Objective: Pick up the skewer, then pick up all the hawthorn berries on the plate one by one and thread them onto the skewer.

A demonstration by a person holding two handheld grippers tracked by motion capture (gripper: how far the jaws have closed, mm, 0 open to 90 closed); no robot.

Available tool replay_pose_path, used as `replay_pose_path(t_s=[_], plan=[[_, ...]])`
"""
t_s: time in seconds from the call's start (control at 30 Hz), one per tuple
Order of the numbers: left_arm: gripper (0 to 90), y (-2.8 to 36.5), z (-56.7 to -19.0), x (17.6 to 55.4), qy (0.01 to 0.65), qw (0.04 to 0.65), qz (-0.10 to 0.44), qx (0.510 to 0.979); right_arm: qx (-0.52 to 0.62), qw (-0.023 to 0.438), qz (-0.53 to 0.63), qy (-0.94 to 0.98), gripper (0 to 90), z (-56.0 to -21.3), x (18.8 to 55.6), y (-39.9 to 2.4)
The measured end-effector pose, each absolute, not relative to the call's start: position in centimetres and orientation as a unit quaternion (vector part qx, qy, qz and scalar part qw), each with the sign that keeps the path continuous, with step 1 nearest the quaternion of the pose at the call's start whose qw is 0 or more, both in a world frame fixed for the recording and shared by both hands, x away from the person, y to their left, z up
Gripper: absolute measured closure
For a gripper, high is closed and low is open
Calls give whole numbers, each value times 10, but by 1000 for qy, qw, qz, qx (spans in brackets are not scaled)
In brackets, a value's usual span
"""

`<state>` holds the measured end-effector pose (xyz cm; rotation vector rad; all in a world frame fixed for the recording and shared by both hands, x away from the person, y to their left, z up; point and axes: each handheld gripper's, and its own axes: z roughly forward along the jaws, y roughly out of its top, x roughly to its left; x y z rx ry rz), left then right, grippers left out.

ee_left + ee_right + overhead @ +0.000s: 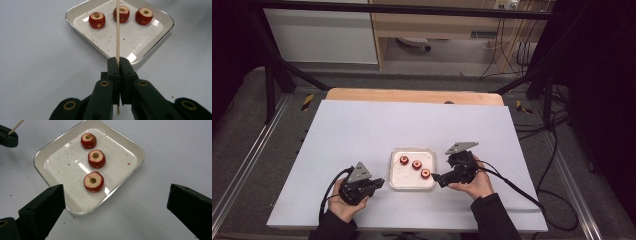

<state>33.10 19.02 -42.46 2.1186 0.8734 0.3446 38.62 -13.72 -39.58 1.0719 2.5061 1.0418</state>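
High view: white tray (pixel 394 180) mid-table between left gripper (pixel 379 184) and right gripper (pixel 437 177). Left gripper view: jaws clamped together on a wooden skewer (pixel 117 32) pointing over the tray's three red fruit pieces (pixel 97 20). Right gripper view: jaws wide apart, gripping nothing, nearest fruit piece (pixel 93 181) between them

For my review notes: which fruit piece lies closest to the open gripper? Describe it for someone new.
On the white table sits a square white tray with three cored red fruit pieces in a row. It is the end piece nearest the right gripper, farthest from the skewer.
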Motion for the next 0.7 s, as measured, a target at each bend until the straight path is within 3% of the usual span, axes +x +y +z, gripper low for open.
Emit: replay_pose_path(t_s=[0.43,0.7], plan=[[883,194,-428,329,348,408,141,833,359,95,313,874,50,-399,400,-106],[883,194,-429,330,350,405,142,832,352,71,298,885,157,-396,410,-91]])
